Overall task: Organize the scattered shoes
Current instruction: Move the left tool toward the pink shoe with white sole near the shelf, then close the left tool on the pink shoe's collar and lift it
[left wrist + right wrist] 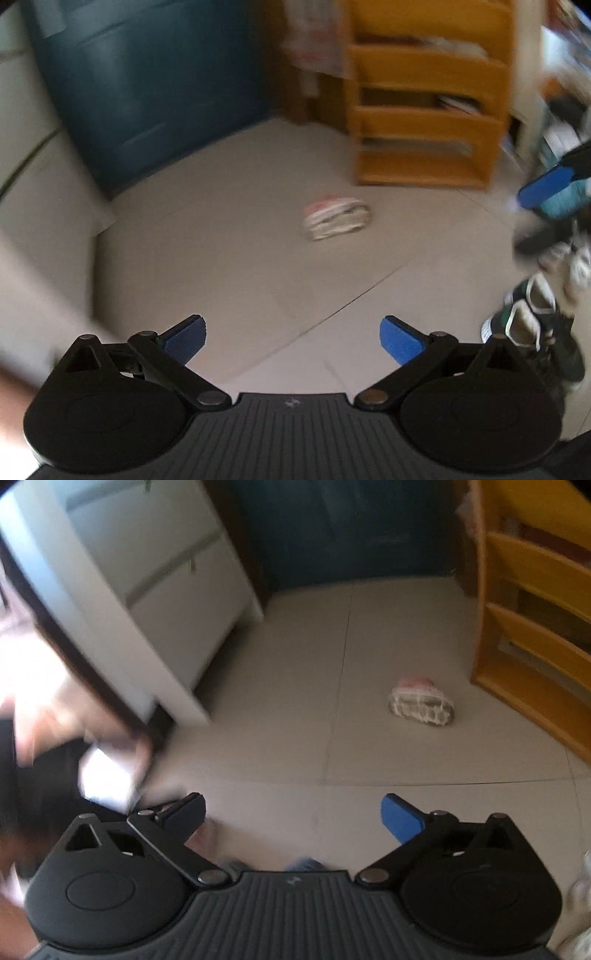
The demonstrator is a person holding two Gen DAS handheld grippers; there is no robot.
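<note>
Here we see one small pink shoe (421,701) lying sole-up on the floor, near the yellow shelf (428,122). More shoes (535,325) crowd farther from it, blurry and cut off. Left gripper (291,338) and right gripper (293,816) are both spread apart, holding nothing.

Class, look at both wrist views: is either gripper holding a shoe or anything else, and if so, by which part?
Nothing is held. The left gripper and right gripper are both open and empty; the white shoe lies alone on the floor.
</note>
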